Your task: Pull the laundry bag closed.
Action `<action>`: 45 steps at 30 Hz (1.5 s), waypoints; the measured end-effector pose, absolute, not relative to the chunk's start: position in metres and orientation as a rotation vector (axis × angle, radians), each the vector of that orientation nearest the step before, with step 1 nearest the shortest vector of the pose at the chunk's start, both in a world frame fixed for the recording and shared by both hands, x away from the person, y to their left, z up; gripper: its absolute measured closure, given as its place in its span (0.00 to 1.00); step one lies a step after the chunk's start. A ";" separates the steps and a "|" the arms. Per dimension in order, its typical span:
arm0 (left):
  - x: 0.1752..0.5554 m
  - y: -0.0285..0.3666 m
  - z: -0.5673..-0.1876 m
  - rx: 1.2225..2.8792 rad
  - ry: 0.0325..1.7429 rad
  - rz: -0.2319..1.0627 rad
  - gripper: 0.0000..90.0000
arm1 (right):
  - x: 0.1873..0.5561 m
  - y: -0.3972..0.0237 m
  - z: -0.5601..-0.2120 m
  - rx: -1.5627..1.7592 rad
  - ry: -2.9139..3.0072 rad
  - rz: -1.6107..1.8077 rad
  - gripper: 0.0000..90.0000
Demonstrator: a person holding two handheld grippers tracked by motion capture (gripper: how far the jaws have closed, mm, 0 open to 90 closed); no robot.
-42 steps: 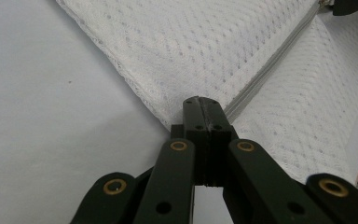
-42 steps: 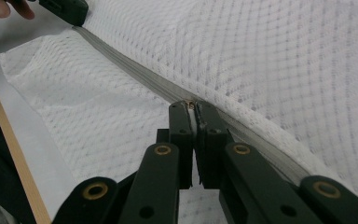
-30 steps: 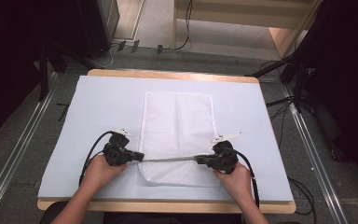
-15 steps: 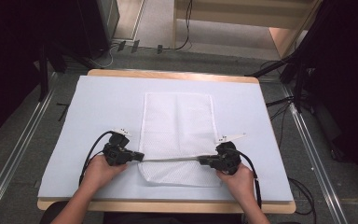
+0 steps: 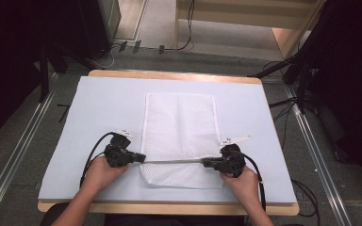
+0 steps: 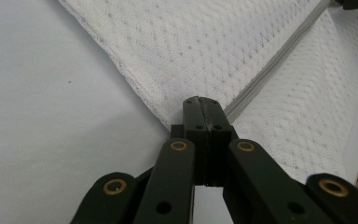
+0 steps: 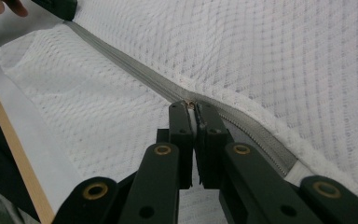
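A white mesh bag (image 5: 179,122) lies flat in the middle of the covered table (image 5: 99,108). A grey zipper (image 5: 174,161) runs across the bag near its front end. My left gripper (image 5: 143,159) is at the zipper's left end, shut on the bag's edge (image 6: 204,105); from there the zipper (image 6: 279,60) stretches away. My right gripper (image 5: 205,163) is near the zipper's right end, shut on the zipper pull (image 7: 192,109). The zipper tape (image 7: 121,58) runs off toward the left gripper (image 7: 56,7). Both hands rest at the table's front.
A pale cover spreads over the wooden table, whose front edge (image 5: 169,207) shows below the hands. Metal rails (image 5: 19,150) run along both sides on the floor. Dark stands and cables (image 5: 301,80) are behind and to the right.
My right gripper has slid a little to the right along the zipper line and slightly nearer the person. The left gripper has held still.
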State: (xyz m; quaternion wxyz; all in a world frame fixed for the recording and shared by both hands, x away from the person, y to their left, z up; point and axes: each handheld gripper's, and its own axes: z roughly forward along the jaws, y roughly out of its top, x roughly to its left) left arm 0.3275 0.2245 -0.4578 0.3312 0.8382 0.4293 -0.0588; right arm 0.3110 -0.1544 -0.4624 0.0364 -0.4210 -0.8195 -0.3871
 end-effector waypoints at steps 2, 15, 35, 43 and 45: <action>0.328 0.225 -0.458 2.191 1.121 -0.155 1.00 | 0.310 -0.155 -0.462 -1.300 -2.506 -1.188 0.99; 0.327 0.225 -0.458 2.190 1.122 -0.154 1.00 | 0.311 -0.161 -0.461 -1.316 -2.502 -1.186 0.99; 0.328 0.225 -0.458 2.193 1.119 -0.159 1.00 | 0.309 -0.171 -0.461 -1.339 -2.489 -1.170 0.99; 0.328 0.224 -0.457 2.204 1.109 -0.147 1.00 | 0.307 -0.175 -0.458 -1.350 -2.514 -1.158 0.99; 0.328 0.225 -0.458 2.196 1.114 -0.151 1.00 | 0.307 -0.179 -0.457 -1.350 -2.495 -1.159 0.99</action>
